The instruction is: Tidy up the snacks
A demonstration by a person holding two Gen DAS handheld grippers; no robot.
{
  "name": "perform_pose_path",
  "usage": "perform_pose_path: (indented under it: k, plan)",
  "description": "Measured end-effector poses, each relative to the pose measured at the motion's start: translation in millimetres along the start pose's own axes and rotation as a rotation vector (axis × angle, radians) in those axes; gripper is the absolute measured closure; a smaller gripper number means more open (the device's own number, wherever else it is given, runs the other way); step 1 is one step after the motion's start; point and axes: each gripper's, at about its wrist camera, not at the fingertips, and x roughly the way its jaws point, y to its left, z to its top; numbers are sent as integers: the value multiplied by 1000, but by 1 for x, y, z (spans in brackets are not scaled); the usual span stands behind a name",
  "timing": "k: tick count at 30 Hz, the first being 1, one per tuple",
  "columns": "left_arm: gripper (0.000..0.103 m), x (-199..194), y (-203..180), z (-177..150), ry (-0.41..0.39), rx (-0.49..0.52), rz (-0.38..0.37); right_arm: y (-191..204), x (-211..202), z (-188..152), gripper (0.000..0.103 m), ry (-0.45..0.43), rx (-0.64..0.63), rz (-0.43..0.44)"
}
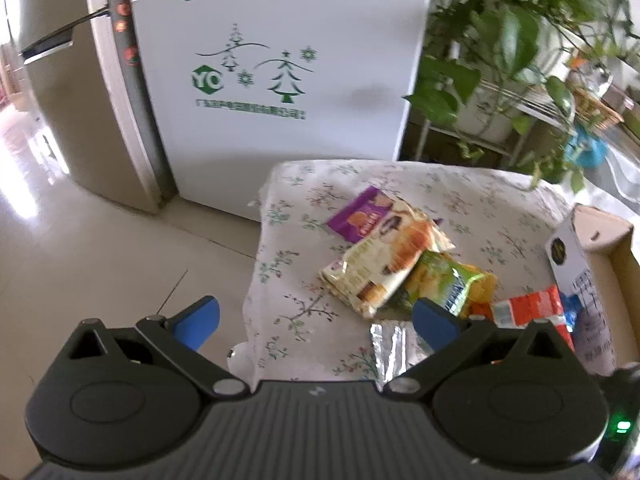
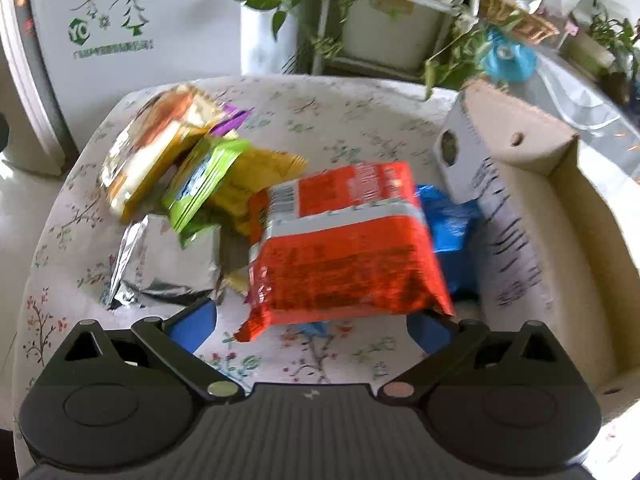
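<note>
Nearest the lens in the right wrist view, our right gripper [image 2: 312, 330] filled the bottom of the frame, its blue fingers [image 2: 192, 326] spread wide with nothing pressed between them. Just above them, at the centre, lay the red packet [image 2: 344, 240], its lower edge reaching down over the right finger; whether it touched that finger we could not tell. A blue packet [image 2: 450, 220] peeked out from behind it toward the right, against the cardboard box [image 2: 580, 216] that ran along the right edge. A silver packet [image 2: 172, 260], a green packet [image 2: 204, 180] and a yellow packet [image 2: 256, 184] lay piled at centre left on the flowered tablecloth [image 2: 340, 120].

In the left wrist view, our left gripper [image 1: 316, 322] sat at the bottom, its fingers equally wide and empty, hanging over the near left edge of the cloth. The pile showed at centre right, topped by a cream packet [image 1: 376, 272] and a purple packet [image 1: 360, 216], with a white fridge [image 1: 280, 60] behind at upper centre.

We judged this the start of a pick: no snack looked to be in the box yet. The next move called for bringing the right fingers down either side of the red packet, closing on it, then carrying it rightward into the box.
</note>
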Motion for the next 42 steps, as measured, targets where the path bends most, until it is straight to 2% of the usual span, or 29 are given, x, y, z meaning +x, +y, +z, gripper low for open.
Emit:
perform_pose_path:
  k: [5, 9, 11, 15, 22, 27, 42]
  plan:
    - [1, 6, -6, -1, 15, -3, 52, -15, -21, 15, 0, 11, 71, 3]
    - [1, 9, -16, -2, 21, 18, 59, -17, -37, 32, 0, -41, -7, -56]
    - [1, 11, -21, -3, 30, 26, 61, -24, -40, 32, 0, -35, 20, -34]
    - [1, 17, -30, -6, 61, 35, 56, -35, -40, 35, 0, -3, 58, 10]
    - [1, 19, -43, -10, 81, 82, 31, -33, -32, 41, 0, 19, 89, 19]
    - [1, 22, -45, -12, 92, 87, 41, -36, -30, 41, 0, 38, 124, 43]
    - [1, 27, -48, -14, 108, 70, 65, -33, -28, 42, 0, 45, 115, 14]
